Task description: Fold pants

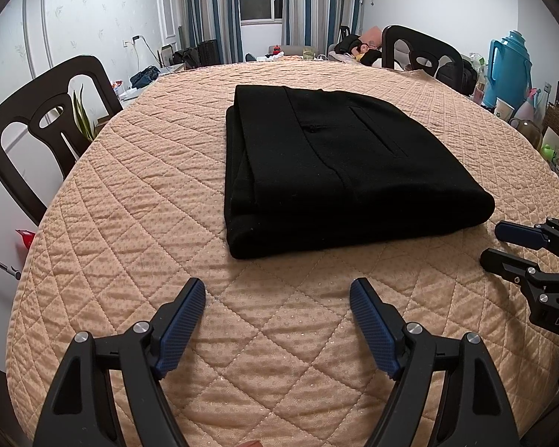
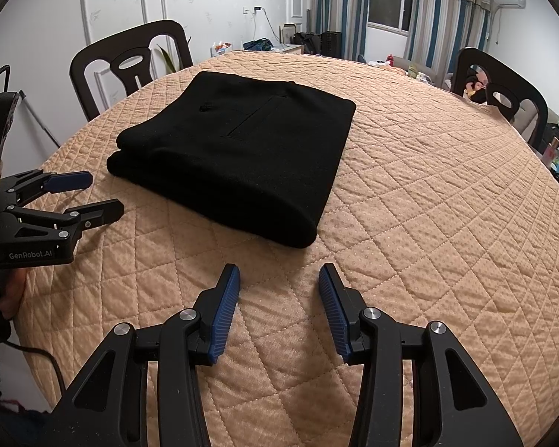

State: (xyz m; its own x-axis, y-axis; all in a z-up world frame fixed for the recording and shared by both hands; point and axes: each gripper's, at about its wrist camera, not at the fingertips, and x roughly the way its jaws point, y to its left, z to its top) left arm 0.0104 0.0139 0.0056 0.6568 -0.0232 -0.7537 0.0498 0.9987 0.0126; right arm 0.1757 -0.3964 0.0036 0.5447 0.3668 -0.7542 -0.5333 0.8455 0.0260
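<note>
The pants (image 1: 339, 171) lie on the quilted table (image 1: 138, 223) as a compact, squared bundle of several layers, pocket side up, edges lined up. The left gripper (image 1: 277, 300) hangs over bare quilt just short of the bundle's near edge, fingers spread wide, nothing between them. The right gripper (image 2: 279, 283) sits likewise near the bundle's near corner, fingers apart and empty. Neither touches the cloth. Judgement: folding appears complete and this is the release stage. Any next move calls only for a light pat on loose layers, or withdrawal.
</note>
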